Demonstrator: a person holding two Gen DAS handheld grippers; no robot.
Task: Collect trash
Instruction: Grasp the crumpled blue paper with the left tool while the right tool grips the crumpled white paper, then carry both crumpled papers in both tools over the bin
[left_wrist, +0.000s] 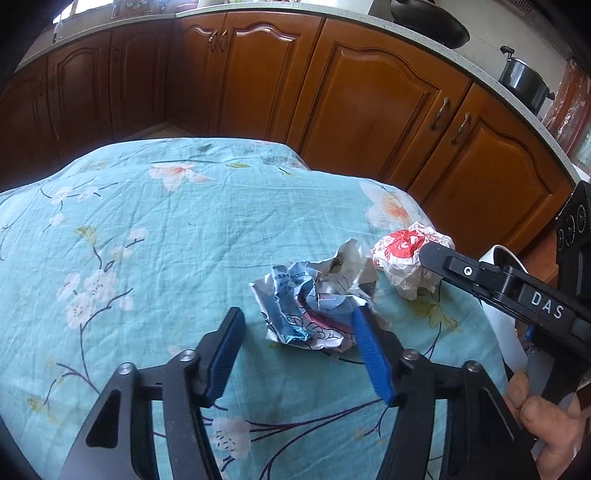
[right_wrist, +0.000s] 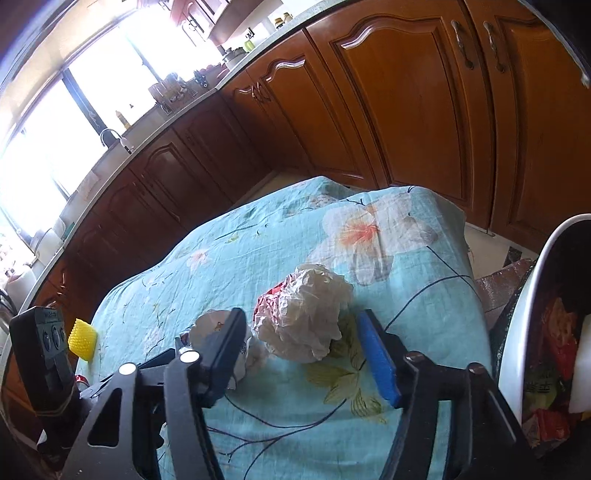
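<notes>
"DAS" on right claw (left_wrist: 424, 254), crumpled wrapper (left_wrist: 410, 258)

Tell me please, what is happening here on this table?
A person with a tool in each hand is clearing crumpled trash off a table with a floral cloth. The left tool is open around a blue and white wrapper. The right tool is open around a white and red paper ball. Neither piece is gripped yet. A white bin with trash inside stands to the right.
</notes>
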